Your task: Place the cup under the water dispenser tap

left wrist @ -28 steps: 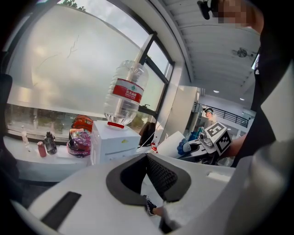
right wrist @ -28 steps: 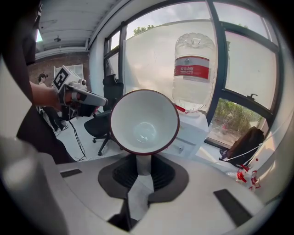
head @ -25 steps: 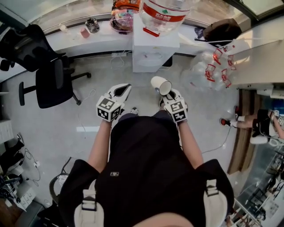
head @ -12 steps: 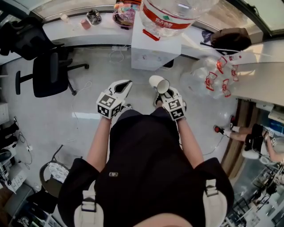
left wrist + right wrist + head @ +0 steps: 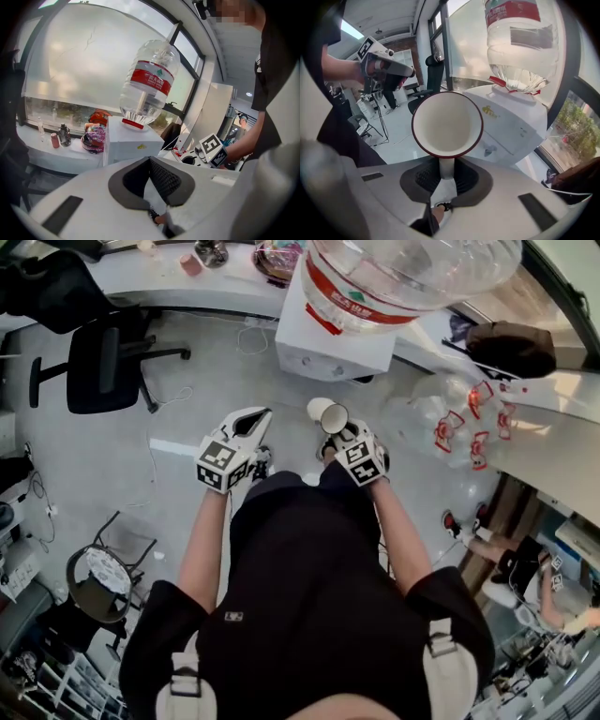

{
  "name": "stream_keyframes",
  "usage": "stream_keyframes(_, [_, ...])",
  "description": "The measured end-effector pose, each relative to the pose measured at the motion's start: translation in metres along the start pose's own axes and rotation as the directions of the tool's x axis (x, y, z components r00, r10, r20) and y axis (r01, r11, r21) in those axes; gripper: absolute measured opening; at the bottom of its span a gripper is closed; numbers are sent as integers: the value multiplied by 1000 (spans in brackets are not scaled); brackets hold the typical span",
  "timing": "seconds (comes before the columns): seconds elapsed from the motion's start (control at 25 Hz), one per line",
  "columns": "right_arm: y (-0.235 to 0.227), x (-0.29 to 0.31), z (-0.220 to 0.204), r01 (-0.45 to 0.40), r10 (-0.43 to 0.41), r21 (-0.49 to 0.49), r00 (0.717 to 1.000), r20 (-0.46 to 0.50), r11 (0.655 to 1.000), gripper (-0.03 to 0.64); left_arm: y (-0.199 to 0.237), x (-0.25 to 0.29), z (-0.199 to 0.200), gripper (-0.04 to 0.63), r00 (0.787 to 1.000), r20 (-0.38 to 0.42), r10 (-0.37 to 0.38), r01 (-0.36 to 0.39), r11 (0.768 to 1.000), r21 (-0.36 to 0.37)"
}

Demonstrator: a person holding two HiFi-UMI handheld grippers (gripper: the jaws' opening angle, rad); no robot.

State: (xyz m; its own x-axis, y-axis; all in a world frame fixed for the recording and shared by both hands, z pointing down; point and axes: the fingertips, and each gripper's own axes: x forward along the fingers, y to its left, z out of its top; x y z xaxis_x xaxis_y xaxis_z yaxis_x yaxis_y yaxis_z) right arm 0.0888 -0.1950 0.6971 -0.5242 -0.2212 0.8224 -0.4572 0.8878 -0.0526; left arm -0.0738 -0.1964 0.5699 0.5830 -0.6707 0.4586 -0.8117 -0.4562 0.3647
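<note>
Black office chair (image 5: 105, 367) stands on grey floor (image 5: 216, 362) at left; clear empty jugs (image 5: 450, 427) heaped at right, dark bag (image 5: 511, 348) near them

White red-rimmed cup (image 5: 446, 123), tipped sideways in right claw (image 5: 447, 172), near dispenser (image 5: 511, 126)

This looks like an office workroom. Just ahead of the right tongs (image 5: 336, 430) stands a white water dispenser (image 5: 333, 341) topped with a big bottle (image 5: 403, 277). Well beyond the left tongs (image 5: 257, 418), a black swivel chair (image 5: 101, 362) sits at a long white bench (image 5: 159, 273) under wide windows (image 5: 84, 61). Cables (image 5: 173, 395) trail over the grey floor (image 5: 94, 465).
</note>
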Motion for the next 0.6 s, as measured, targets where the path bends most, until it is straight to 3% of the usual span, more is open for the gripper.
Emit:
stream_keyframes(0.24, [-18, 33, -24, -54, 49, -80, 996, -72, 995, 40, 5, 0, -17, 0, 998, -22, 55, -56, 997, -45])
stream_keyframes(0.6, [-37, 91, -66, -100, 85, -77, 980, -180, 992, 40, 11, -8, -39, 0, 990, -65, 123, -128, 988, -81])
